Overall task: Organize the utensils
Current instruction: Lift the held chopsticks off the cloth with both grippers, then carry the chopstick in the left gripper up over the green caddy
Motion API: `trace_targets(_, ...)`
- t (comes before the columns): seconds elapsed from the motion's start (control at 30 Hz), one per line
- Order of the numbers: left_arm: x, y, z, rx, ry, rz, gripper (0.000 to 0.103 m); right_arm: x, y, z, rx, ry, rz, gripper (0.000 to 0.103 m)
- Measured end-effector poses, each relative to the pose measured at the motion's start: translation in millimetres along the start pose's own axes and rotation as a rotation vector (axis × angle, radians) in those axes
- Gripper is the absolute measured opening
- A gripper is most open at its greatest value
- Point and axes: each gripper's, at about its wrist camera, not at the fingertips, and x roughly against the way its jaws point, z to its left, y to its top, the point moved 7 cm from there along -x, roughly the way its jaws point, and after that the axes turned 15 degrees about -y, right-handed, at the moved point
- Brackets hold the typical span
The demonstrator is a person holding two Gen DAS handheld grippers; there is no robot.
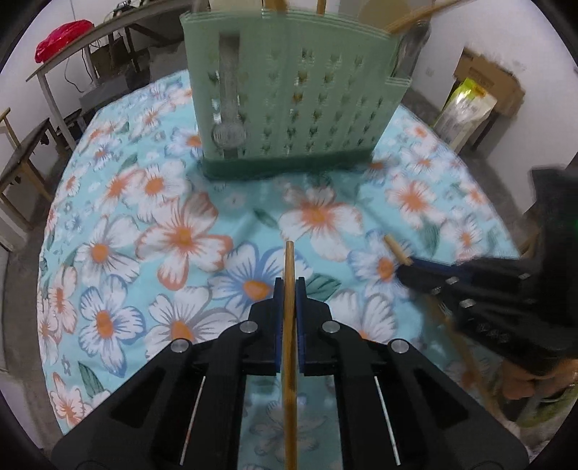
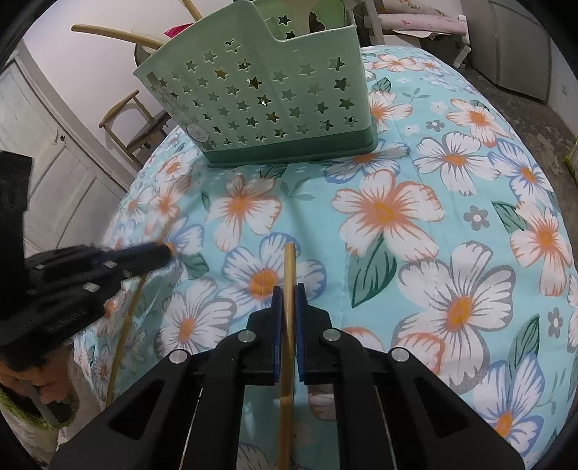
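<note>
A pale green star-punched utensil holder (image 1: 289, 108) (image 2: 260, 94) stands upright at the far side of the flowered tablecloth. Wooden sticks (image 1: 415, 18) poke out of its top. In the left wrist view my left gripper (image 1: 289, 285) is shut on a bamboo chopstick (image 1: 289, 260), whose tip juts past the blue pads above the cloth. My right gripper (image 2: 288, 293) is shut on a second chopstick (image 2: 289, 264) the same way. Each gripper shows in the other's view, the right one (image 1: 408, 267) to the right and the left one (image 2: 162, 253) to the left.
The round table under the floral cloth (image 1: 173, 231) (image 2: 415, 217) drops off on all sides. A wooden chair (image 2: 133, 119) stands behind it, benches (image 1: 21, 162) to the left, and a cardboard box (image 1: 487, 79) by the wall. A person's hand (image 1: 523, 387) grips the right tool.
</note>
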Motion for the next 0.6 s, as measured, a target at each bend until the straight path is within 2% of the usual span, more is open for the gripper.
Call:
trace_targets(0.3,53,20,-10,0.075,-0.143,-0.082,0.005,1,0,0,-0.002,0.012,-0.001,0.007)
trace_targets(0.43,71,35,-25,0.058,-0.175,-0.138,0.005,1,0,0,-0.001,0.013,-0.002,0.007)
trace_targets(0.53,99,53,-35,0.012,-0.176,-0.226,0.005,1,0,-1,0.000,0.012,-0.002,0.007)
trace_targets(0.6,123,72,-44,-0.027,-0.165,-0.316,0.005,1,0,0,0.004,0.010,-0.003,0.007)
